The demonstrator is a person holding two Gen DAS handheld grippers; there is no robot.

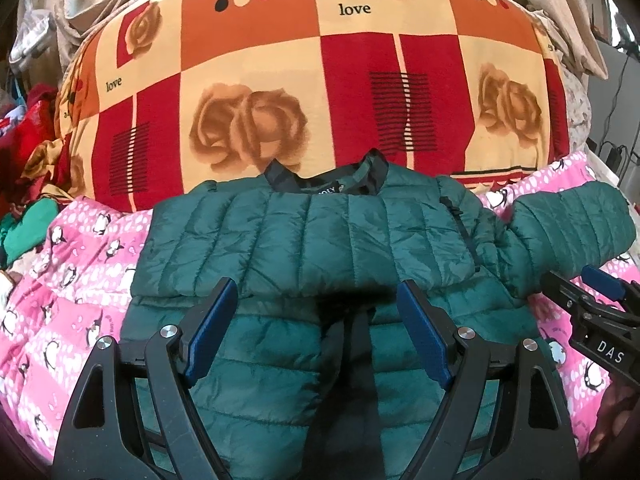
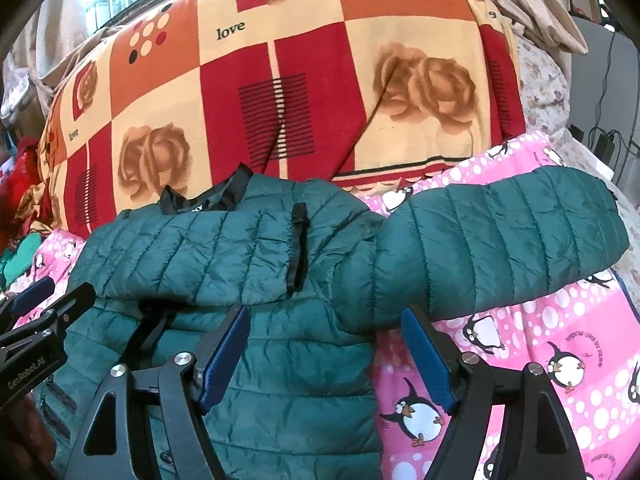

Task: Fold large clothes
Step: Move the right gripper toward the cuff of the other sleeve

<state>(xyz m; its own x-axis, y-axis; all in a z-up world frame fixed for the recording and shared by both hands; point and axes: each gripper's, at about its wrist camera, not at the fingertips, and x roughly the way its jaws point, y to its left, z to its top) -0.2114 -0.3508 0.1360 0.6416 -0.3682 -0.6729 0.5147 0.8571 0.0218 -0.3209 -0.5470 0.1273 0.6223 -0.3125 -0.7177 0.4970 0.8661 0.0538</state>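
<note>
A dark green quilted jacket [image 1: 304, 232] [image 2: 200, 248] lies flat on the bed with its black-lined collar [image 1: 328, 184] toward the far side. One sleeve is folded across the chest. The other sleeve [image 1: 568, 224] [image 2: 500, 236] stretches out to the right over the blanket. My left gripper [image 1: 317, 286] hovers open over the jacket's middle, nothing between its blue pads [image 1: 216, 320]. My right gripper [image 2: 326, 312] [image 1: 592, 292] is open too, above the jacket's right edge where the outstretched sleeve starts. In the right wrist view the left gripper [image 2: 40, 304] shows at the left edge.
A pink penguin-print blanket [image 1: 72, 280] [image 2: 520, 360] covers the bed. A bulky rose-patterned quilt [image 1: 320, 80] [image 2: 280, 80] rises right behind the collar. Red and green clothes [image 1: 28, 208] are piled at the left. Cables and adapters [image 1: 616, 152] sit at the far right.
</note>
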